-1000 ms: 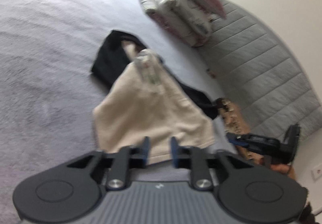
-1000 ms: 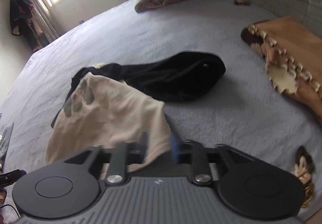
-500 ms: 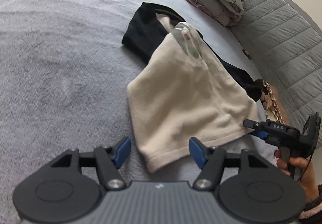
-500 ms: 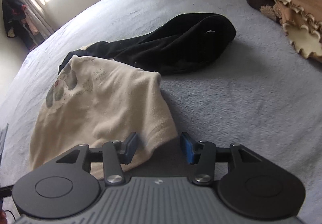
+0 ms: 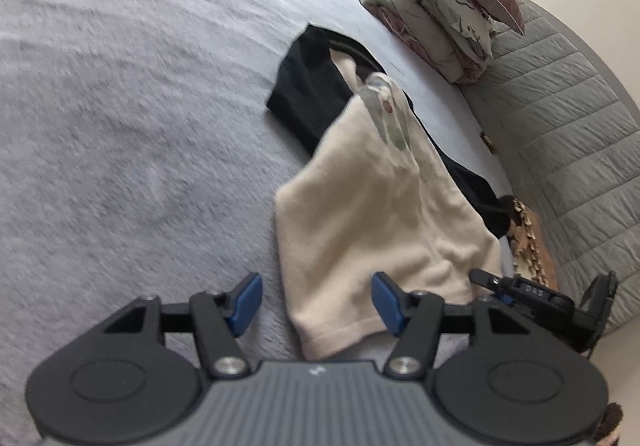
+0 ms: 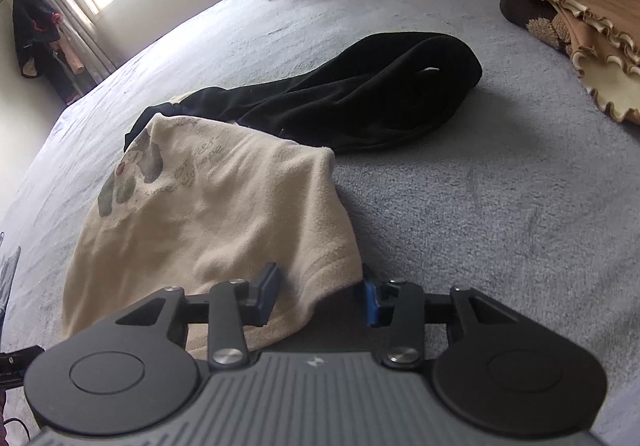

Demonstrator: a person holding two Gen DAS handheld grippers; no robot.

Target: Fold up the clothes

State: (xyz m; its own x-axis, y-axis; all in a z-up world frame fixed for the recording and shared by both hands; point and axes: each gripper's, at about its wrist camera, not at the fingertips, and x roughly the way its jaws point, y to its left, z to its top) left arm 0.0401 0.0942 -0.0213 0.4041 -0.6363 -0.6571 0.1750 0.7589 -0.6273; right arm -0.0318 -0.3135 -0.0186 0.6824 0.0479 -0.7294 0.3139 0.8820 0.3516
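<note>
While lying limp, cream fleece top (image 5: 384,230) looking soft, light — both grippers (image 5: 316,302) (image 6: 320,296) closing, not yet gripping, around hem corners.

Cream garment (image 6: 208,230) fleecy cloth; bedspread (image 6: 480,213) matt, napped.

the cream garment (image 6: 208,213) covers the near end of the black garment (image 6: 360,101); its own near hem runs out of sight behind the right tongs (image 6: 318,296). the printed lettering on it is too small to read. the left-wrist view is motion-blurred.
</note>
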